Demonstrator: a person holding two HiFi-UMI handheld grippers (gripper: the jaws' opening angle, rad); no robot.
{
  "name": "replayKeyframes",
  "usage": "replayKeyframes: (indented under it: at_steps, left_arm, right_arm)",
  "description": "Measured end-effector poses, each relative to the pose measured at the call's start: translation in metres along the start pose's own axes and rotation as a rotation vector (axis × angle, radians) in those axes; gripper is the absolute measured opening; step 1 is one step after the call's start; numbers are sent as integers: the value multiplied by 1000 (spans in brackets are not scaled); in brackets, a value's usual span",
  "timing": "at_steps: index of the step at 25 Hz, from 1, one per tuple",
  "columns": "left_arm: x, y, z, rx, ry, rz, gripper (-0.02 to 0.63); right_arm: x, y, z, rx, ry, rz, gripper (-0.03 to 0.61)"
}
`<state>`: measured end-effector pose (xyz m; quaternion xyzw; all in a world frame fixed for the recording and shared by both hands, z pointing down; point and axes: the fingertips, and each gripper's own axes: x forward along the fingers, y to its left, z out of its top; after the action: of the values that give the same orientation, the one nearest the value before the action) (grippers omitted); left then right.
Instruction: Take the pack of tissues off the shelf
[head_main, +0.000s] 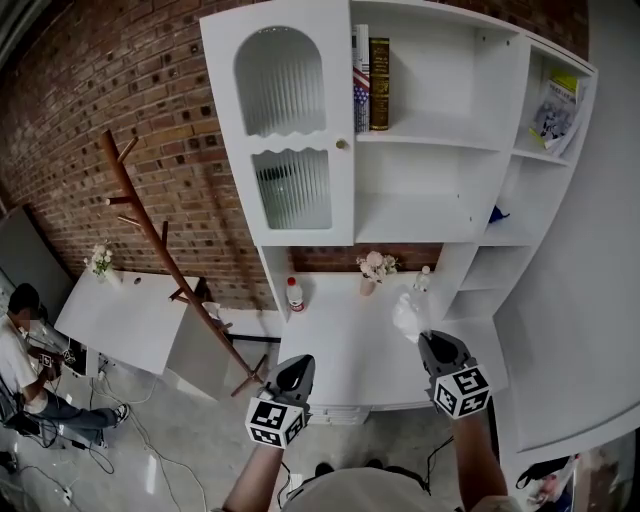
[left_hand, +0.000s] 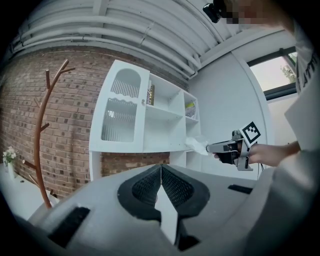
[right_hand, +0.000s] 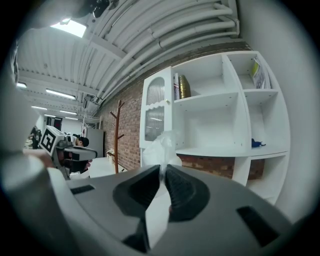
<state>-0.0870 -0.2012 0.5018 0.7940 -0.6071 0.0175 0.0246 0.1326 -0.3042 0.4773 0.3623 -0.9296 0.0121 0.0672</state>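
The pack of tissues (head_main: 407, 314), white in clear wrapping, hangs in the air in front of the white shelf unit (head_main: 420, 215), above its desk surface. My right gripper (head_main: 424, 337) is shut on the edge of the pack. In the right gripper view the pack (right_hand: 162, 146) sticks up from between the closed jaws of the right gripper (right_hand: 162, 172). My left gripper (head_main: 301, 361) is lower left of it, off the desk's front edge, shut with nothing in it. The left gripper view shows the left gripper (left_hand: 161, 171) closed and, beyond it, the right gripper (left_hand: 212, 148) carrying the pack (left_hand: 197, 145).
On the shelf unit stand books (head_main: 370, 85), a booklet (head_main: 554, 110), a blue item (head_main: 498, 214), a flower vase (head_main: 373, 270) and a red-capped bottle (head_main: 294, 294). A wooden coat rack (head_main: 160, 250) leans at left. A person (head_main: 25, 360) sits by a white table (head_main: 125, 318).
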Motion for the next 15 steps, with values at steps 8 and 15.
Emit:
replayKeyframes:
  at_steps: [8, 15]
  left_arm:
    - [4, 1, 3, -3, -10, -16, 26]
    - [7, -1, 4, -11, -16, -18, 26]
  right_arm:
    - [2, 2, 5, -17, -3, -11, 46]
    - [1, -1, 9, -10, -10, -11, 46]
